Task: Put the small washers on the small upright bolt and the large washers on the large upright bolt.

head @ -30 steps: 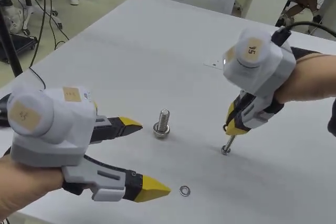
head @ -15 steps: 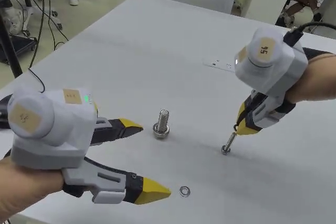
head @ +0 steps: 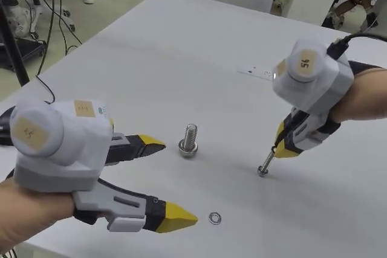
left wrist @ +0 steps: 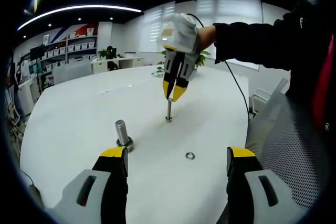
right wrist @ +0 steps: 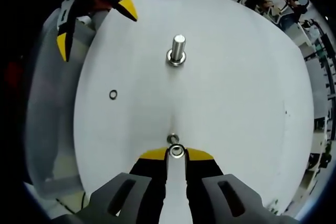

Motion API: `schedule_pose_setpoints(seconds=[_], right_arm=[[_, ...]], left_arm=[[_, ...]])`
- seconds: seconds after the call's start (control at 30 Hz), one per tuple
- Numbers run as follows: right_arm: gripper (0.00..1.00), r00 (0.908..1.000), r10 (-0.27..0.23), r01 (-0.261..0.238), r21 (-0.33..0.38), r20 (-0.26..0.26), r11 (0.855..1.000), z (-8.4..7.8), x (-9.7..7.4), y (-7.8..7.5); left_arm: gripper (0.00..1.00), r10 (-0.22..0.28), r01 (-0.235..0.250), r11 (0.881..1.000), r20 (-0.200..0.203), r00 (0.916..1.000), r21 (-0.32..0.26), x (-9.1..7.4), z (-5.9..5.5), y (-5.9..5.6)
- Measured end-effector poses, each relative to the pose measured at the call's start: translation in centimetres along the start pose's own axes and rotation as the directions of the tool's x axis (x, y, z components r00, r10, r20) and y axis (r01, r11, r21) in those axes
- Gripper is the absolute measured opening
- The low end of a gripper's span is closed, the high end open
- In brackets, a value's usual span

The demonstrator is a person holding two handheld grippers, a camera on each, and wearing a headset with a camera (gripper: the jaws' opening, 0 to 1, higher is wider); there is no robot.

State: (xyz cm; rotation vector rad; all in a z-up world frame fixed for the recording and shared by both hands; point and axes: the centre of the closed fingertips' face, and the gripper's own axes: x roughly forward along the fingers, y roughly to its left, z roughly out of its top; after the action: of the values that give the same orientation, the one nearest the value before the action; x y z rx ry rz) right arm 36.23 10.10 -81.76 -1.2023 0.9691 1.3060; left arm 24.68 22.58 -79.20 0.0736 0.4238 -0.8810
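The small bolt stands on the white table, leaning a little in the head view. My right gripper hangs over its top, shut on a small washer held right at the bolt's tip. The large bolt stands upright left of it, with a ring around its base. A loose washer lies flat near the front edge. My left gripper is open at the lower left, with nothing between its fingers; the loose washer lies just ahead of them.
The table's front edge runs close behind the left gripper. A small paper label lies farther back on the table. Chairs, desks and cables stand on the floor beyond the far and left edges.
The right gripper has shifted slightly to the right over the small bolt. The left gripper has stayed put and open. The head camera has tilted a little.
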Motion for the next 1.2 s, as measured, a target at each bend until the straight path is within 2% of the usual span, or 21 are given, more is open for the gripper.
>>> schedule_pose_setpoints(seconds=[0.7, 1.2], right_arm=[[0.14, 0.9999, 0.011, -0.011, 0.003, 0.007, 1.000, 0.3, 0.8, 0.1], [0.14, 0.9996, 0.029, -0.029, 0.007, -0.005, 1.000, 0.2, 2.7, 0.4]], left_arm=[[0.76, 0.006, -0.006, 1.000, 0.000, 1.0000, -0.004, -0.2, -0.2, -0.1], [0.76, 0.010, -0.010, 1.000, -0.001, 1.0000, -0.005, -0.3, -0.2, -0.1]])
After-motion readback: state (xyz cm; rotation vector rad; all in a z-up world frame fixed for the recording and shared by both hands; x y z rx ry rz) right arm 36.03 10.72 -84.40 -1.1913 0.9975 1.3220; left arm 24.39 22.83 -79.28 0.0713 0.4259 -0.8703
